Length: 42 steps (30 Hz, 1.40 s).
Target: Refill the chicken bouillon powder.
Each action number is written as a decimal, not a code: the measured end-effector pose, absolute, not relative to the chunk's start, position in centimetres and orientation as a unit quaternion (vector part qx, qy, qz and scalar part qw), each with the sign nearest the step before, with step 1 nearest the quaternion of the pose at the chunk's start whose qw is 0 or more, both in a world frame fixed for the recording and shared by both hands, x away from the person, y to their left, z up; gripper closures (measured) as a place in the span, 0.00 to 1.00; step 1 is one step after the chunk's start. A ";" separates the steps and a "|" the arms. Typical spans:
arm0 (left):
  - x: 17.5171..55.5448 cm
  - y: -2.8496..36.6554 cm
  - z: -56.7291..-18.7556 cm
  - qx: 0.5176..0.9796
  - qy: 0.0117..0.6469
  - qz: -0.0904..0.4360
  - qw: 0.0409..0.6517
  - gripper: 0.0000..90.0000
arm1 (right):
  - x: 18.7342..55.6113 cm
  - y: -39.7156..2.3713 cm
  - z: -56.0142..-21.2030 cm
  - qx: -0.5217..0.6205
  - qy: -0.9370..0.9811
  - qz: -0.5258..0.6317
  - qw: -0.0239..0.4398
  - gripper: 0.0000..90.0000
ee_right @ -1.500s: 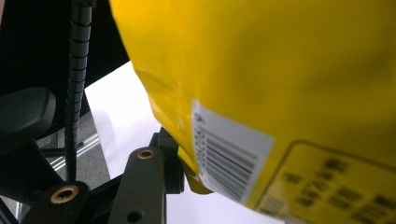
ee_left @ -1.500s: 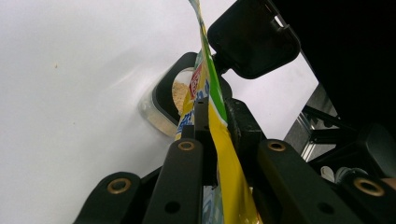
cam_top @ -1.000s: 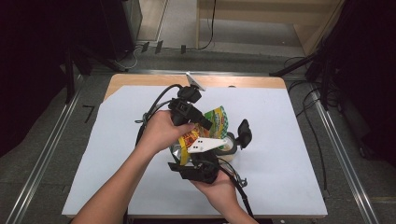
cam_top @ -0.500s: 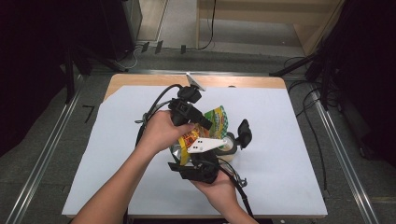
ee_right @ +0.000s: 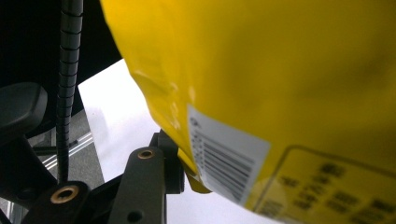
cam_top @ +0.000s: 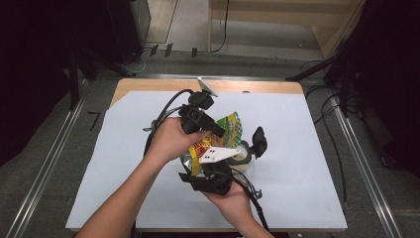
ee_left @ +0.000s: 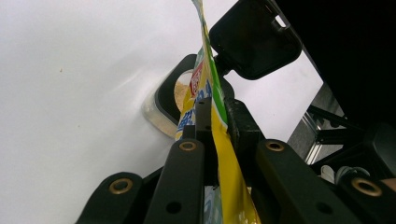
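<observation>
Left tool [ee_left: 212,121]: jaws pinched tight on the top edge of the yellow snack bag [cam_top: 218,136], as the left gripper view shows plainly.
Right tool [cam_top: 210,179]: grips the bag's lower end; one jaw presses the yellow film in the right gripper view, the other is hidden behind the bag, so the hold is likely but not certain.
Bag's place: held up between the two tools, above the white surface [cam_top: 307,148], just over the clear container [cam_top: 242,158].
Container: open, its black lid [cam_top: 258,142] swung up, with pale contents inside.
Change: almost none against the earlier high views; both hands and the bag sit as before.
Meaning: the bag looks poised at the container, with pouring or tearing open not begun.
</observation>
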<state>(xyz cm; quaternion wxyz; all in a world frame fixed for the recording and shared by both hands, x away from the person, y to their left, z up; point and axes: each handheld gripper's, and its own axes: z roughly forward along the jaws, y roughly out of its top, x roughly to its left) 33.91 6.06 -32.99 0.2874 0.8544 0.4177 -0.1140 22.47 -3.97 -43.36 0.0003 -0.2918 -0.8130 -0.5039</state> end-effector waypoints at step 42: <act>34.4 5.1 -32.5 0.859 0.420 -0.115 0.268 0.96 | 22.6 -4.3 -42.8 -0.298 -0.802 -0.517 0.010 0.71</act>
